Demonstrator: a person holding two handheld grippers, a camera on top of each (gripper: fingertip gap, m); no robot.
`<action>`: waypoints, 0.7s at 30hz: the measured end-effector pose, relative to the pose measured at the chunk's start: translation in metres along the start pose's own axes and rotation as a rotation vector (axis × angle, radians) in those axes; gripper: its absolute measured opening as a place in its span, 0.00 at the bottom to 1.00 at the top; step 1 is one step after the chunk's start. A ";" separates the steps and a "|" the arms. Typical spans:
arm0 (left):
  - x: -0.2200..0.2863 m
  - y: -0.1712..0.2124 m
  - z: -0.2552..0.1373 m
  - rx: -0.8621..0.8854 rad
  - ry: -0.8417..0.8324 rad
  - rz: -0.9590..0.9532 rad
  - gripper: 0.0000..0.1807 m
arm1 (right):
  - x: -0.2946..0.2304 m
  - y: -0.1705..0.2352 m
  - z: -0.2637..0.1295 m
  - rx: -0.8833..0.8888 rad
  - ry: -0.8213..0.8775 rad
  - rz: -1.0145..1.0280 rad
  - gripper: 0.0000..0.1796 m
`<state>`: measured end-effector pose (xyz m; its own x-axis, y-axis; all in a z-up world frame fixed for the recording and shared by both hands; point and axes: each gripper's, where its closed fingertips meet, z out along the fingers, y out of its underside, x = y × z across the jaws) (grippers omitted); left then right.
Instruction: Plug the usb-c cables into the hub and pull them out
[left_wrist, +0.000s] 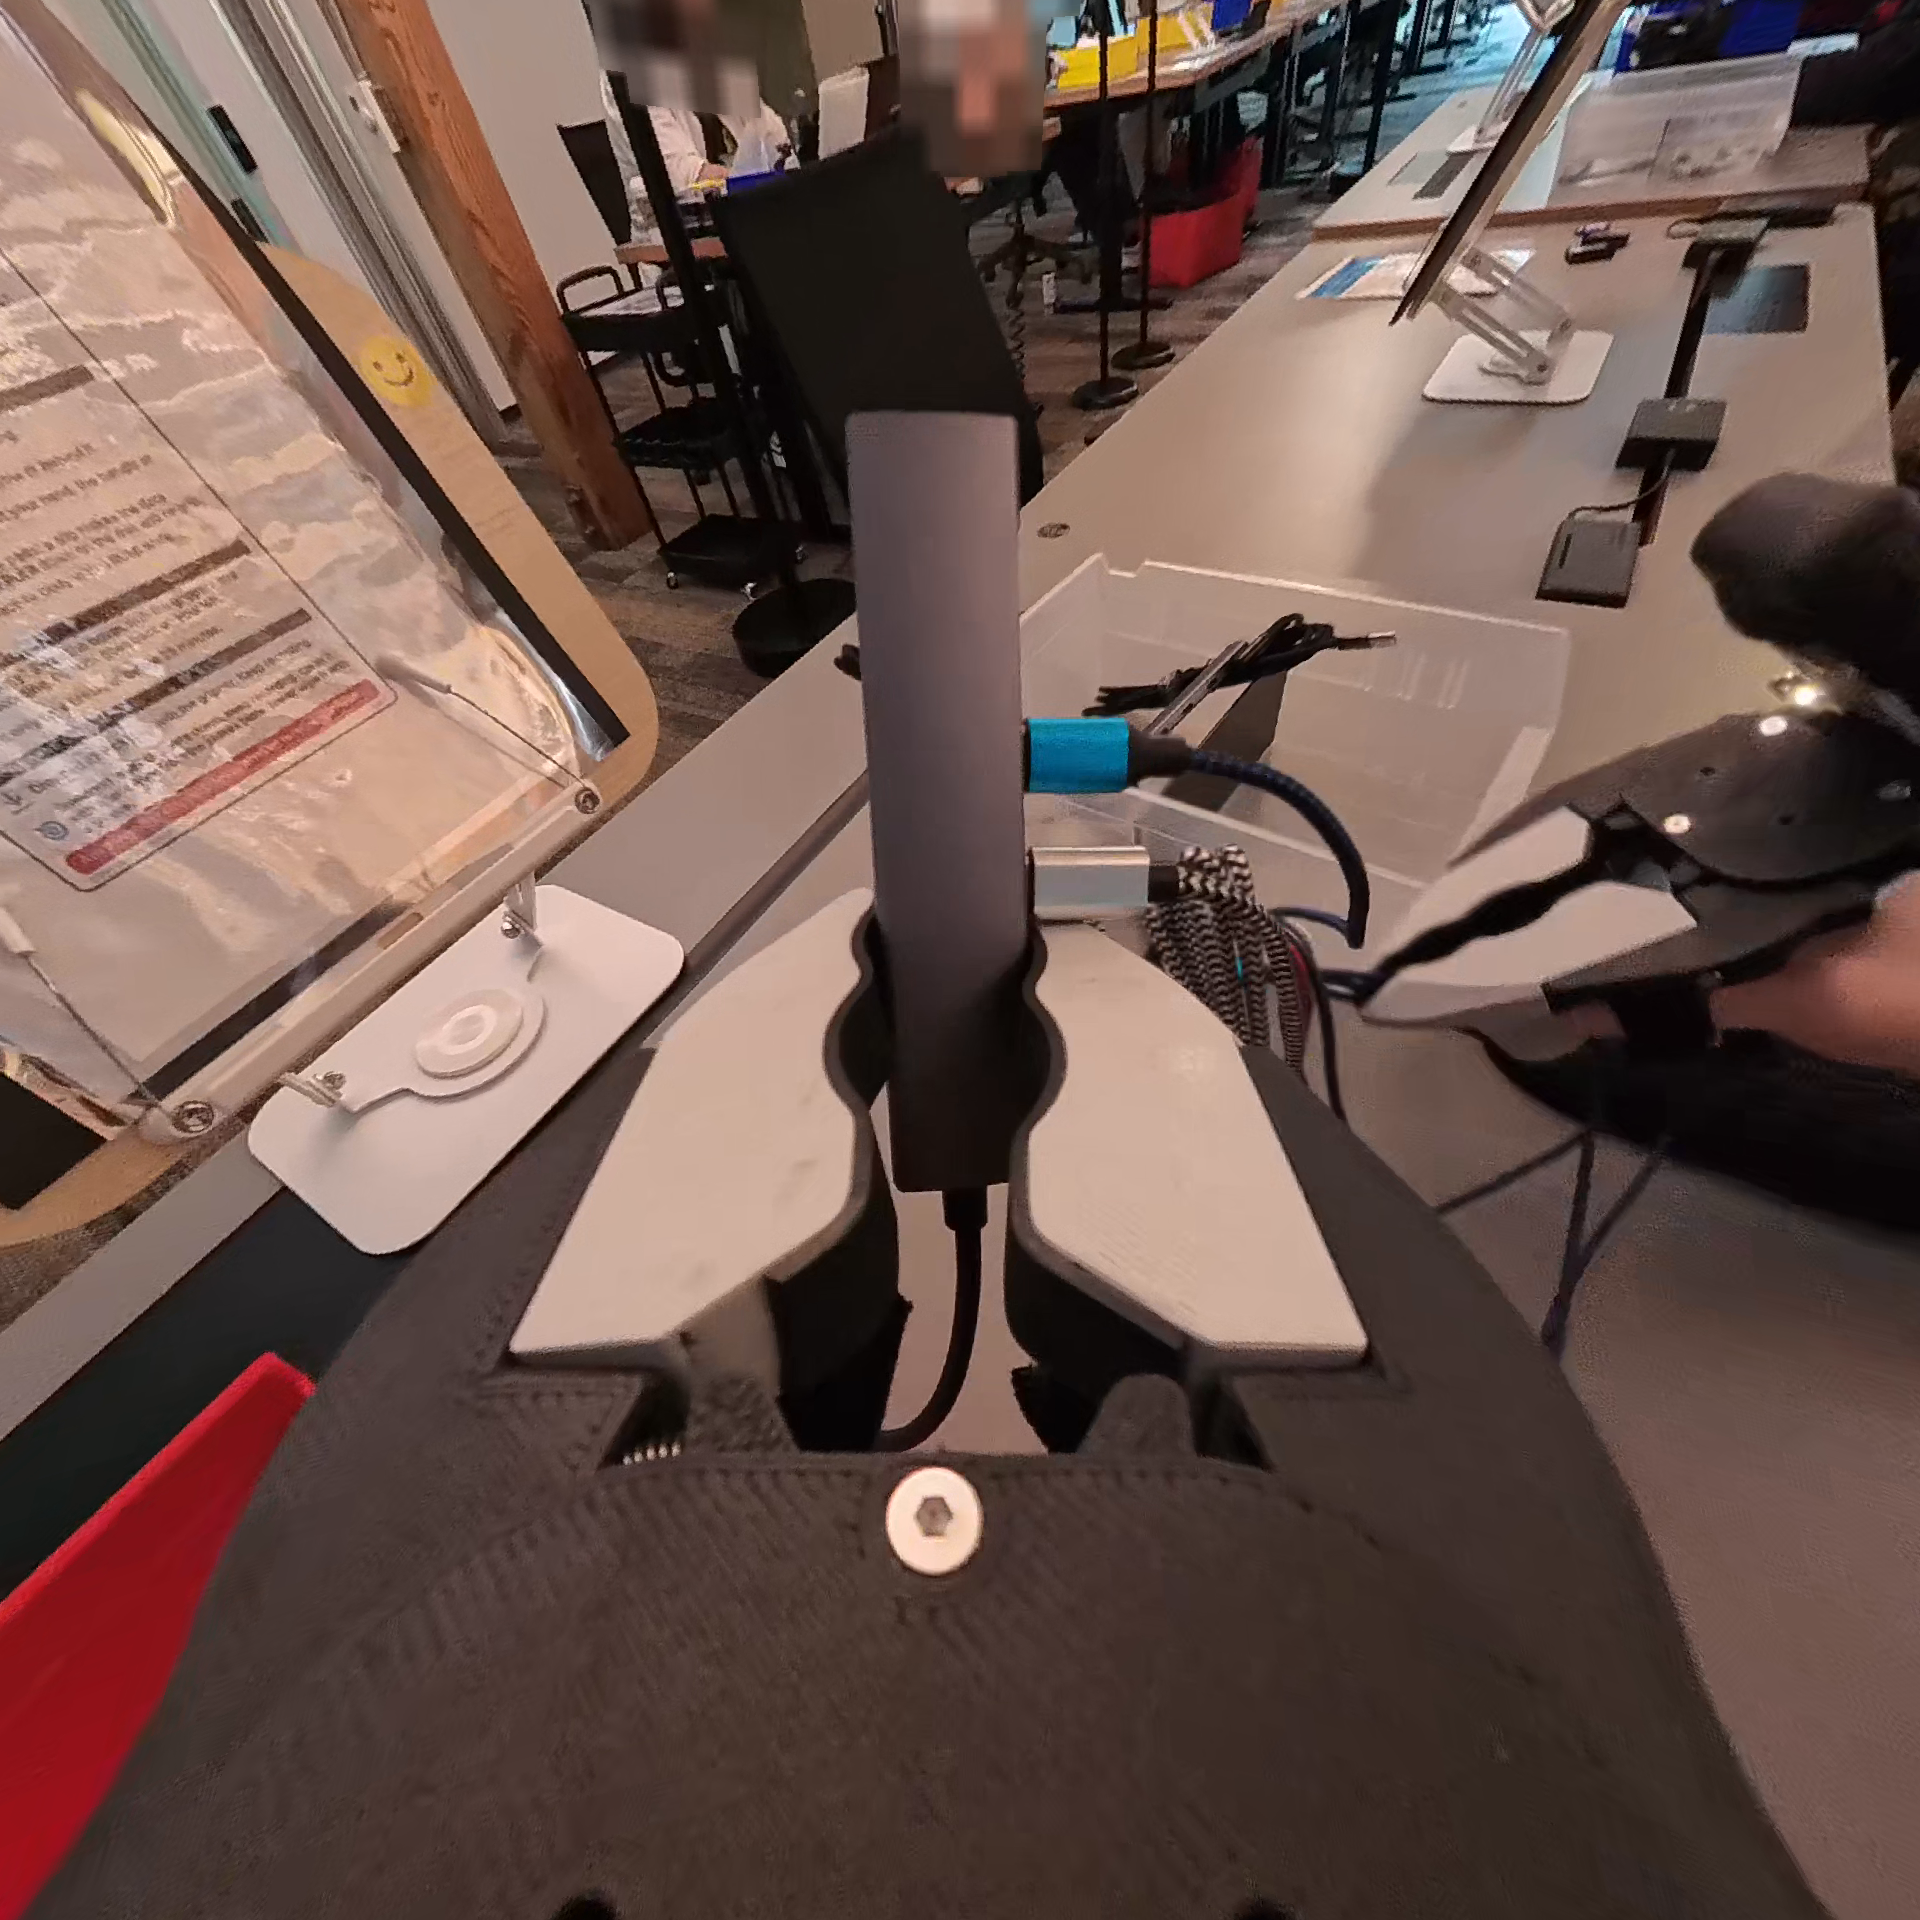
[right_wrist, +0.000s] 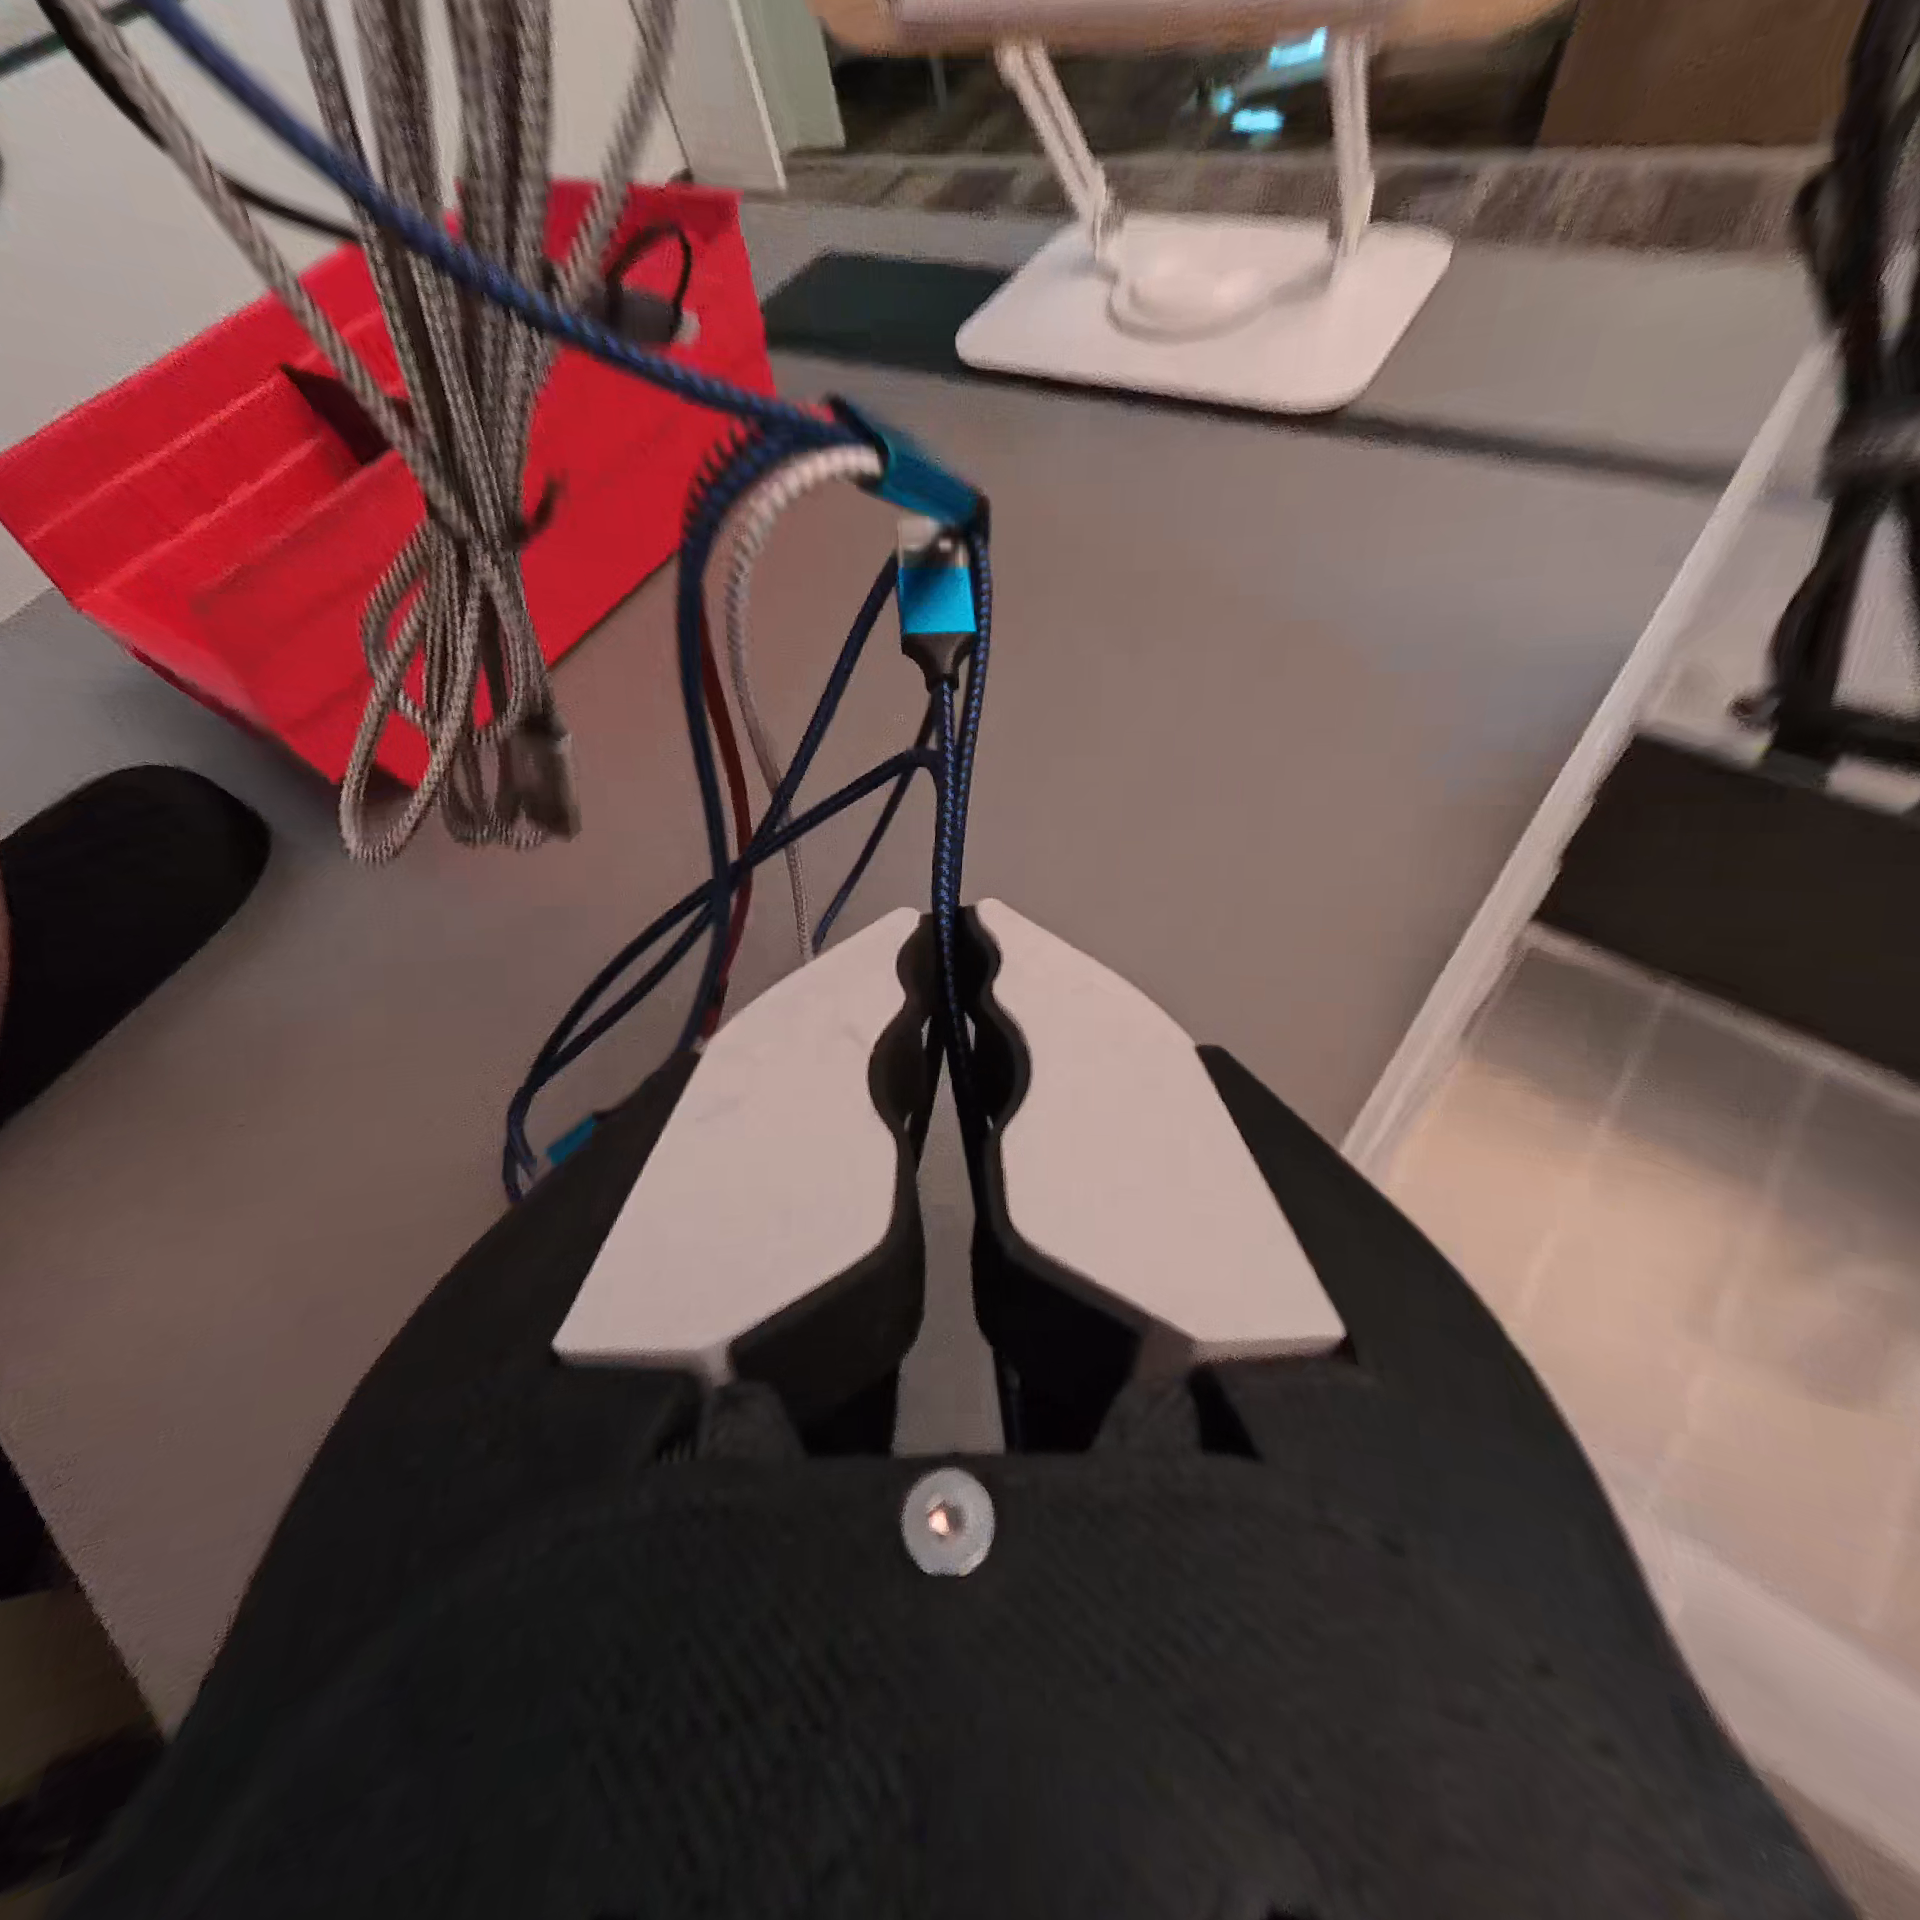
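My left gripper (left_wrist: 948, 940) is shut on the lower part of a dark grey hub (left_wrist: 935, 665) and holds it upright above the table. A blue-plug cable (left_wrist: 1078, 755) and a silver-plug braided cable (left_wrist: 1091, 881) sit in the hub's right side. My right gripper (right_wrist: 948, 920) is shut on thin blue braided cable strands (right_wrist: 951, 831). Ahead of it a loose blue plug (right_wrist: 933, 603) hangs below a blue splitter (right_wrist: 920, 480). The right gripper also shows in the left wrist view (left_wrist: 1423, 935), to the right of the hub.
A clear bin (left_wrist: 1496, 665) with dark cables stands behind the hub. A sign in a clear stand (left_wrist: 260, 623) on a white base (left_wrist: 582, 997) is at the left. A red box (right_wrist: 239, 540) lies beyond a hanging grey braided bundle (right_wrist: 468, 582). A white stand base (right_wrist: 1226, 322) sits farther back. There is about 20 centimetres between the tips of the two grippers.
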<state>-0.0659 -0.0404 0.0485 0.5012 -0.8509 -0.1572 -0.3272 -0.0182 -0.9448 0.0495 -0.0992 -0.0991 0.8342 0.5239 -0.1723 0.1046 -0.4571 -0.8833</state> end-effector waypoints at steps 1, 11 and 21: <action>0.001 -0.002 -0.001 0.008 -0.003 -0.003 0.11 | 0.001 -0.014 -0.002 0.017 -0.012 -0.023 0.02; -0.013 -0.086 0.007 0.138 0.107 -0.145 0.11 | 0.055 -0.168 -0.016 0.144 -0.040 -0.232 0.02; -0.011 -0.207 0.165 0.076 0.100 -0.039 0.11 | 0.242 -0.178 -0.061 0.362 0.405 -0.182 0.02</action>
<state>0.1279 0.0595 0.1981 0.4285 -0.8986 -0.0943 -0.2455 -0.0154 -0.9693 0.2660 0.0651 0.0432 0.9684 0.2214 0.1146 0.1335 -0.0723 -0.9884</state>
